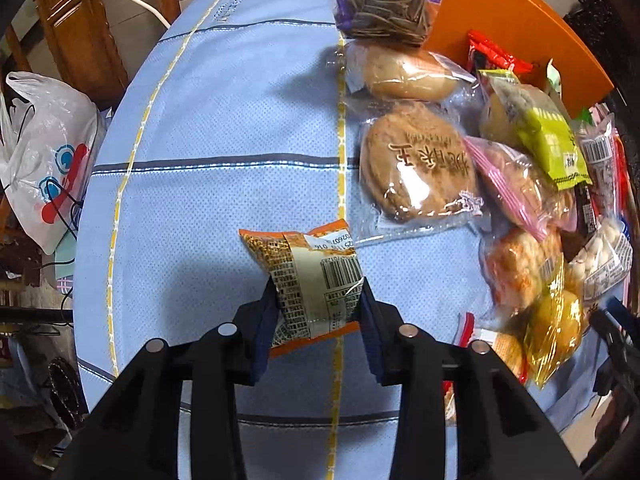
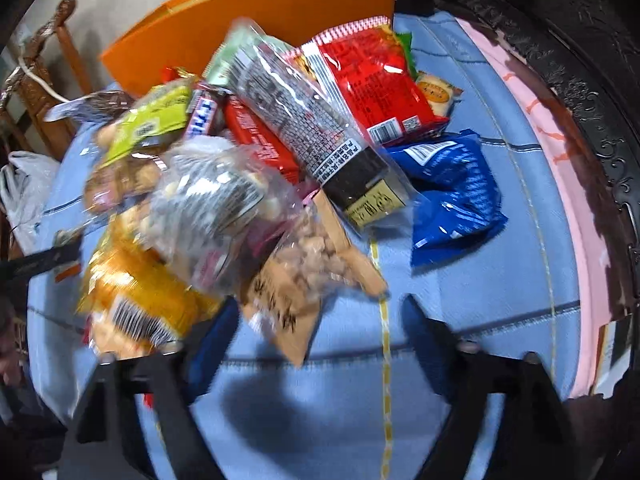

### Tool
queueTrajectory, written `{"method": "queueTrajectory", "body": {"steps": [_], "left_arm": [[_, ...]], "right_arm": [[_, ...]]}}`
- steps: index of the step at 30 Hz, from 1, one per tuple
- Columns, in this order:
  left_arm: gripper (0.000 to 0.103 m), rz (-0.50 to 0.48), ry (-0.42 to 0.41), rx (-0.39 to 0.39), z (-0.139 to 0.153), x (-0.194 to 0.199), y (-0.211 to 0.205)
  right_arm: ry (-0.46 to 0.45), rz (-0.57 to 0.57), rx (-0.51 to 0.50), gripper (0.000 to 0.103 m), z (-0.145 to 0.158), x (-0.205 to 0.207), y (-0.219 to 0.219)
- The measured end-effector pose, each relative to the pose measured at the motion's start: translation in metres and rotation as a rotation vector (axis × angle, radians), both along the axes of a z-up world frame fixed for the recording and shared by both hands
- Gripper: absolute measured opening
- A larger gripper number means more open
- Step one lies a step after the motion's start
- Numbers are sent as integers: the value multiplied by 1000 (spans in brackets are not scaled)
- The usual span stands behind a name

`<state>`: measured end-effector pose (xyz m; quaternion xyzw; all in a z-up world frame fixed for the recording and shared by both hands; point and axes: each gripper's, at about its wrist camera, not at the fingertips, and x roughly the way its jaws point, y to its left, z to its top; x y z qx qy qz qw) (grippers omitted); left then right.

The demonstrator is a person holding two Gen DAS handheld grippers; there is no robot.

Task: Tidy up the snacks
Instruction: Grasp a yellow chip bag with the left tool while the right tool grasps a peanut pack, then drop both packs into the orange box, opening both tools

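Observation:
My left gripper (image 1: 318, 300) is shut on a small orange snack packet (image 1: 306, 280) with a barcode, held over the blue cloth (image 1: 208, 184). To its right lie a line of wrapped pastries: a round brown cake (image 1: 416, 168), a pale bun (image 1: 404, 72) and a purple bag of seeds (image 1: 384, 4). My right gripper (image 2: 316, 312) is open, low over the cloth, just short of a heap of snacks: a tan nut bag (image 2: 308, 276) lies between its fingertips, with a yellow bag (image 2: 136, 292), a clear long pack (image 2: 304, 120), a red packet (image 2: 368, 80) and a blue packet (image 2: 456, 196) around.
An orange box (image 2: 256, 16) stands behind the heap; it also shows in the left wrist view (image 1: 504, 24). A white plastic bag (image 1: 44, 152) and wooden furniture (image 1: 80, 28) stand off the table's left edge. A dark carved frame (image 2: 580, 92) borders the right side.

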<state>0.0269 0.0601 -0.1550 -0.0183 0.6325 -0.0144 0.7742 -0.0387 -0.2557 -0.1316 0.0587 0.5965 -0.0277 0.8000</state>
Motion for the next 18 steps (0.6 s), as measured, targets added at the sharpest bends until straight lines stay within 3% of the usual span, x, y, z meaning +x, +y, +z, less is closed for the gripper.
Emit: {"method": "queueTrajectory", "body": {"steps": [6,7,8,11,18], "left_arm": [[39,-3,3,9,-4,3,1],[39,-6,2,16,-4,3,0],[39,-8,2,20,-5,5,2],[34,11,7,-2,-7,13,9],[33,-30,-94,-20,39,7,3]], "right_arm": [[26,4,41,62,-22,22,6],[23,10,51,58,-23,22,6],[30,25,69,43,-22,23,5],[43,55,100,28,-8,19,1],[-17,116,152,25,43,0,-16]]}}
